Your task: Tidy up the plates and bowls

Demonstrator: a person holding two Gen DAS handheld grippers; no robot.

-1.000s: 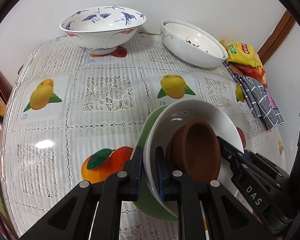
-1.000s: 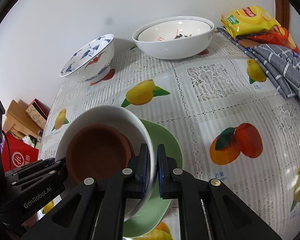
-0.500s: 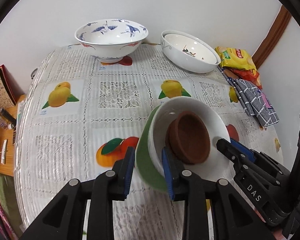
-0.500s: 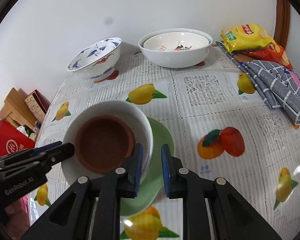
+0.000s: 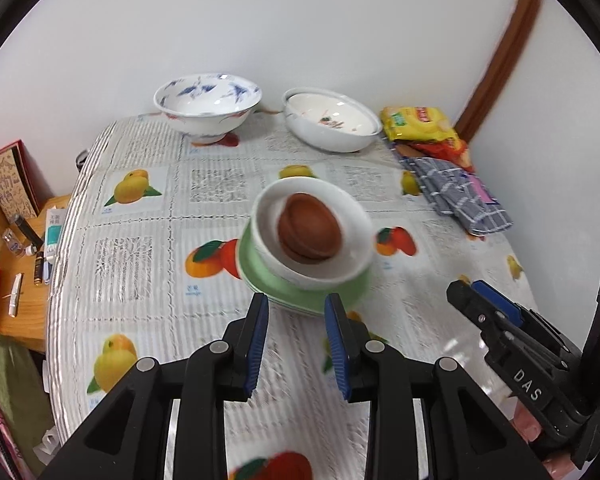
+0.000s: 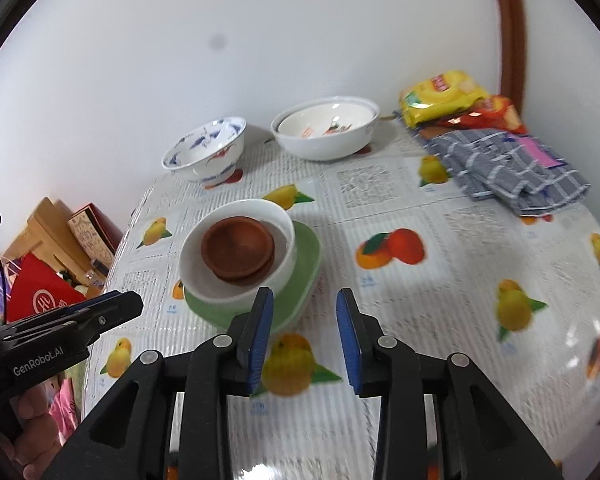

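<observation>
Taking the green plate [image 5: 260, 276] as the landmark, and going left to right: far to its left, past the edge of the worktop [image 5: 140, 240], small bottles and a patterned box [image 5: 8, 184] are lying on a lower wooden surface, partly cut off. Behind the plate to the left, a blue-patterned bowl [image 5: 207, 104] is standing near the wall; behind it to the right, a white bowl [image 5: 332, 120] is holding what looks like a second bowl nested inside, though the rims are hard to separate. On the plate itself a white bowl [image 6: 240, 264] is sitting, with brown dishes [image 6: 238, 250] stacked inside it, probably nested largest-to-smallest to save room. The left tongs [image 5: 296, 344] are hanging wide and holding nothing, just in front of the plate. The right tongs [image 6: 304, 336] are likewise spread wide and gripping nothing, in front of the plate and slightly to its right. Farther right, a checked cloth [image 6: 512, 168] and snack packets [image 6: 444, 96] are lying by the wall. Motion blur is smearing the stack, so the number of brown dishes is unclear.
</observation>
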